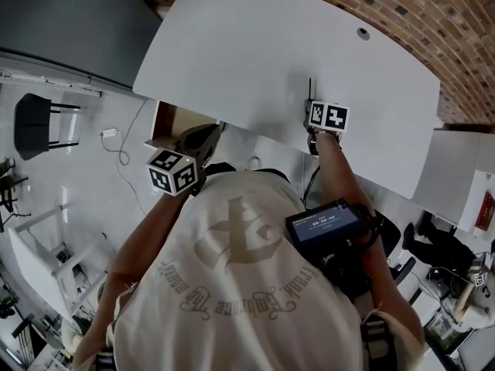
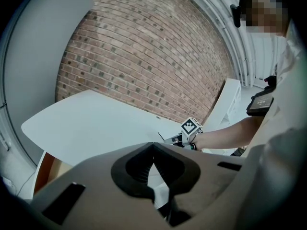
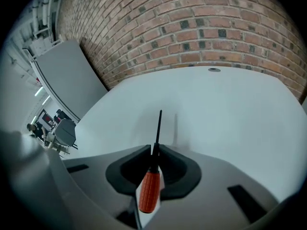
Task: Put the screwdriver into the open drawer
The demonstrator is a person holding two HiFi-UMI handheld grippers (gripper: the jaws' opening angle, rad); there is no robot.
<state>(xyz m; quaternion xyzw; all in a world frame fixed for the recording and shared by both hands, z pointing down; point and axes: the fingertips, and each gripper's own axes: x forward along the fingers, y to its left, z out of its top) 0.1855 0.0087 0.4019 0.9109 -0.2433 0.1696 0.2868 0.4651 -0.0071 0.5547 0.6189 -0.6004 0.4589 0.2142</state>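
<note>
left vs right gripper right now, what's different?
Load: the right gripper is clamped on the screwdriver, pinching the shaft just ahead of the orange handle; the left gripper holds nothing.
Place: the right gripper is over the white desk; the left gripper is off the desk's edge, by the open drawer.
Shared: both are closed, and each carries a marker cube.

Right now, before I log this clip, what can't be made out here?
Drawer contents: head view, the left gripper and table cover most; left gripper view shows a sliver only.
Screwdriver tip type: too small, right gripper view.
Screwdriver handle: head view, hidden under the right gripper.
Chest screen text: head view, too small.
</note>
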